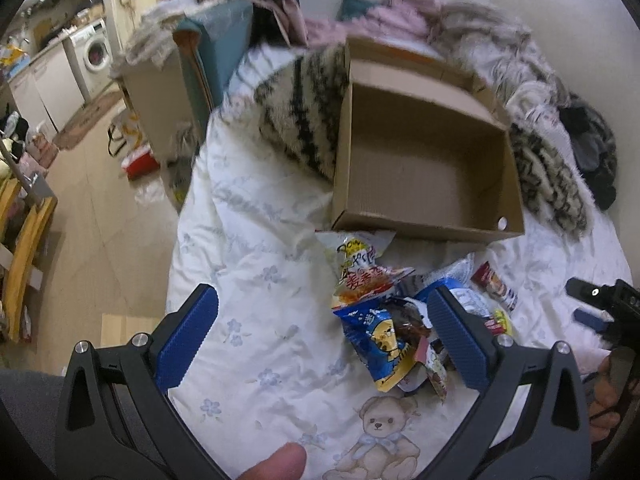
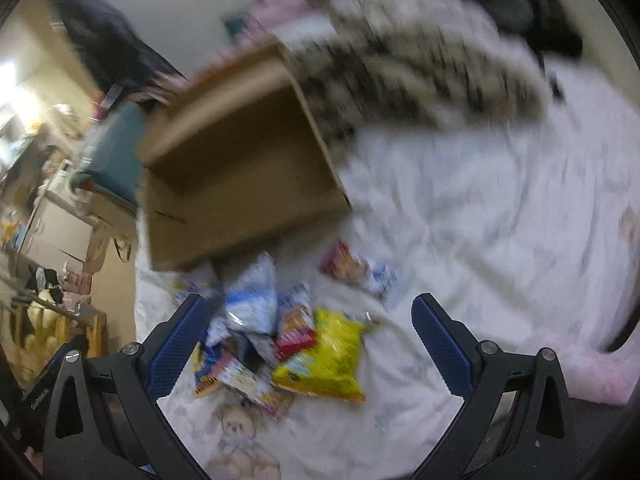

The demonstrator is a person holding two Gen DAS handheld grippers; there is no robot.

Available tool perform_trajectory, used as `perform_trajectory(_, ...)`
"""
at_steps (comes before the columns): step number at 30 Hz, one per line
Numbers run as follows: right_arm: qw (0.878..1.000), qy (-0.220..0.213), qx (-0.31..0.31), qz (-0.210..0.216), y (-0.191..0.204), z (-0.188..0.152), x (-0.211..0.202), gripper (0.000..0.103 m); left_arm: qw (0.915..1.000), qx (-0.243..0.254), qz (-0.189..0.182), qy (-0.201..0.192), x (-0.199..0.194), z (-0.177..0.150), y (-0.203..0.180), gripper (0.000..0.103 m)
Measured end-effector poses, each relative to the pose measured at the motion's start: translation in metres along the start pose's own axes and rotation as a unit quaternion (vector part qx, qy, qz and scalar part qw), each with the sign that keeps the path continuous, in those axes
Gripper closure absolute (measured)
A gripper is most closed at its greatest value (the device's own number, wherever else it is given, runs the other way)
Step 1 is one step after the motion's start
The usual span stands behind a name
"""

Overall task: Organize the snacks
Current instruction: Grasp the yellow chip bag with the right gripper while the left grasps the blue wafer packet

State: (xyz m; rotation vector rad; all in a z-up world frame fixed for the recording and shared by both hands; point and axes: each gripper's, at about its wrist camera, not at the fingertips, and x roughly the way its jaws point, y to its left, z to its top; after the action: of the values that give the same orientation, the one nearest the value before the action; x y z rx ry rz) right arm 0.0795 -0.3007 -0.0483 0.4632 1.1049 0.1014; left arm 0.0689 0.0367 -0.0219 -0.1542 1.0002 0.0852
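Several snack packets (image 2: 288,340) lie heaped just before the empty cardboard box (image 1: 424,160), its open top rimmed. Both the left gripper (image 1: 324,336) and right gripper (image 2: 308,340) hang spread wide, holding nothing, with bare quilt (image 2: 480,220) right of the box.

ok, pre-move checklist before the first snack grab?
1. Left gripper open, nothing held: ok.
2. Right gripper open, nothing held: ok.
3. Cardboard box top open, nothing inside: ok.
4. Snack pile on the bedsheet just in front of the box: ok.
5. Yellow bag lies between the right fingers: ok.
6. Right wrist view sharp enough for aiming: not ok, blurred.
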Motion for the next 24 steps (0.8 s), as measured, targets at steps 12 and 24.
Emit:
perform_trajectory(12,0.975,0.188,0.116,-0.036,-0.041,-0.017,0.109,0.031,0.9926,-0.043,0.002,0.114,0.070,0.004,0.008,0.001)
perform_trajectory(24,0.977,0.199,0.073,-0.031,-0.022,-0.026,0.128,0.056,0.9864,-0.072,-0.006,0.148,0.092,-0.002,0.021,0.014)
